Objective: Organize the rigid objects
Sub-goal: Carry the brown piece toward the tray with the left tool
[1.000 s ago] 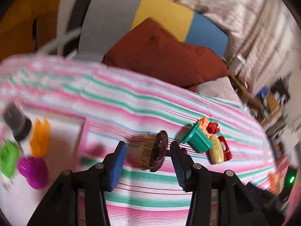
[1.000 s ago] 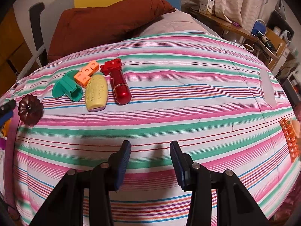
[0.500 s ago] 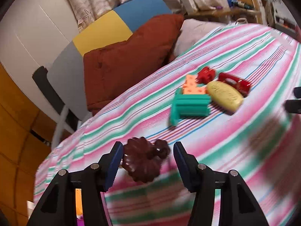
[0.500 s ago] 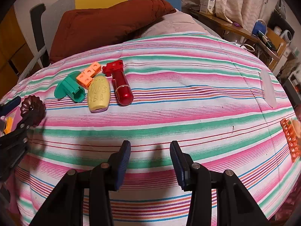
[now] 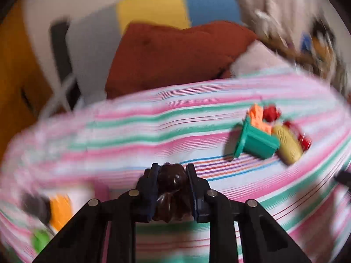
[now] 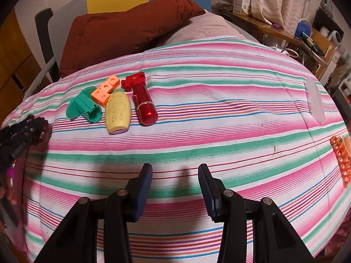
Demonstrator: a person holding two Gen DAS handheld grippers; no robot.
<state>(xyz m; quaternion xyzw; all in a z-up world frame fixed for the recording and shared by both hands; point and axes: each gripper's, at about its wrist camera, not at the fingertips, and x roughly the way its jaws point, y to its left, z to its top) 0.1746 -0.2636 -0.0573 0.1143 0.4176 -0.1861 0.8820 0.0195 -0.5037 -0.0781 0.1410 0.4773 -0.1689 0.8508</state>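
Two grippers: one loaded, one empty

Left gripper (image 5: 172, 175) clamped on dark brown fluted plastic mould (image 5: 172, 188), held above striped pink-green bedspread (image 6: 219, 131). Right gripper (image 6: 175, 182) jaws apart, nothing between them. Far left on bedspread, clustered and touching: green plastic cup-shaped piece (image 6: 84, 108), orange linked cubes (image 6: 105, 89), yellow oval case (image 6: 117, 112), red metallic cylinder (image 6: 144, 106)

A striped bed (image 6: 197, 144) carries a teal piece (image 6: 84, 107), orange blocks (image 6: 105, 89), yellow case (image 6: 117, 112), red cylinder (image 6: 144, 105).
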